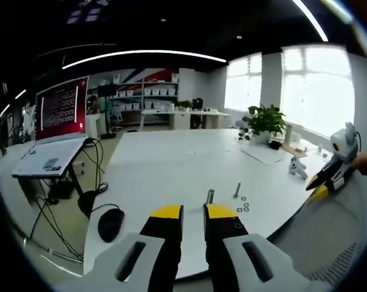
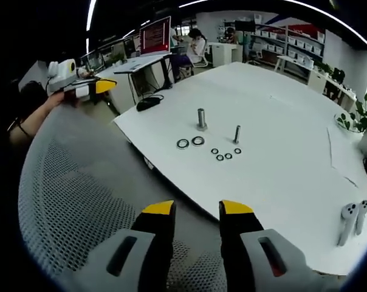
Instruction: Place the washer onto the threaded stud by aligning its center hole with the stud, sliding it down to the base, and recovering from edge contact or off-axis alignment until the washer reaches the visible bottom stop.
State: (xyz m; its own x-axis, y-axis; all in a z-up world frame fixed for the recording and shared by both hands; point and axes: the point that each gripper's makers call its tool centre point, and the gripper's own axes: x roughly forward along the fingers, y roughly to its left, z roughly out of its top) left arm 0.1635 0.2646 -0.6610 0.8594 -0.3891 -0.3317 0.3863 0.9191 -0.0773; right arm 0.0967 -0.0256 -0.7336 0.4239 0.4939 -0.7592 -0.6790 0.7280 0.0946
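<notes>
On the white table stand two upright threaded studs, a thicker one and a thinner one. In front of them lie two larger washers and several small washers. My right gripper hovers open over a mesh chair back, well short of the table and holding nothing. The left gripper is held off the table's left edge. In the left gripper view, my left gripper is open and empty just before the table edge, with the thick stud, thin stud and washers right beyond its tips. The right gripper shows at the right.
A grey mesh chair back lies between my right gripper and the table. A black mouse sits at the table corner, near a laptop on a stand with cables. White controllers and a potted plant stand farther along.
</notes>
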